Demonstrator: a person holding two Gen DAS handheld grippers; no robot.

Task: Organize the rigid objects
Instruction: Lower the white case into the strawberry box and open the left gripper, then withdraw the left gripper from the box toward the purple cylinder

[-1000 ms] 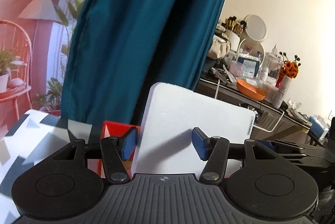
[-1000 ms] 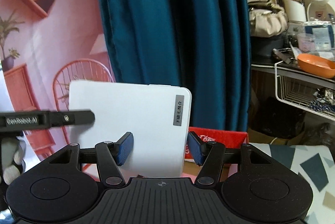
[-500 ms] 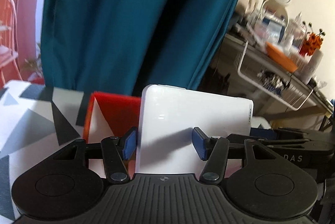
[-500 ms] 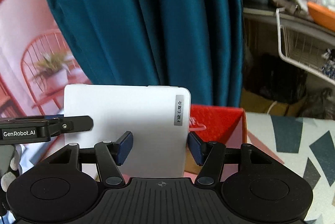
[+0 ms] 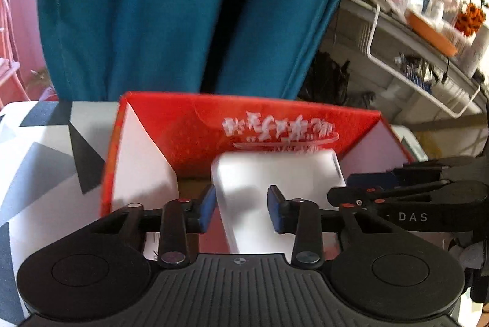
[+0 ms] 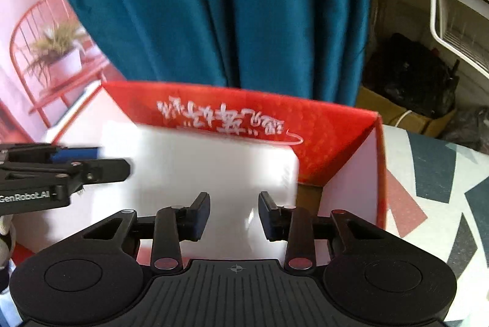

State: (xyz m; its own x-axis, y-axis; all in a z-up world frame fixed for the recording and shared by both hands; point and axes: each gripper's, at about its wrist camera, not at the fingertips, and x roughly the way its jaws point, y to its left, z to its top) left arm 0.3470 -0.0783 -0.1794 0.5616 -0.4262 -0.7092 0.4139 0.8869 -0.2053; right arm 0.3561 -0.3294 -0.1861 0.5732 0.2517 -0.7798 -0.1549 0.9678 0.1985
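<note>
A flat white plastic case [image 5: 275,174] hangs over the open red cardboard box [image 5: 275,119], its far end down inside. My left gripper [image 5: 241,204] grips the case's left end. My right gripper [image 6: 233,213] grips the case [image 6: 214,161] near its right end, above the same red box [image 6: 321,128]. Each gripper's fingers show from the other's camera, the right fingers [image 5: 397,189] in the left wrist view and the left fingers [image 6: 61,171] in the right wrist view. The case is blurred from motion.
The box stands on a table with a grey, black and red geometric cloth [image 6: 443,174]. A teal curtain [image 5: 183,5] hangs behind. A cluttered shelf with a white wire basket [image 5: 412,67] is at the right. A cardboard carton [image 6: 397,113] sits on the floor.
Both grippers have tipped forward and lowered the white case from upright in the air down into the red box. The box now fills the middle of both views.
</note>
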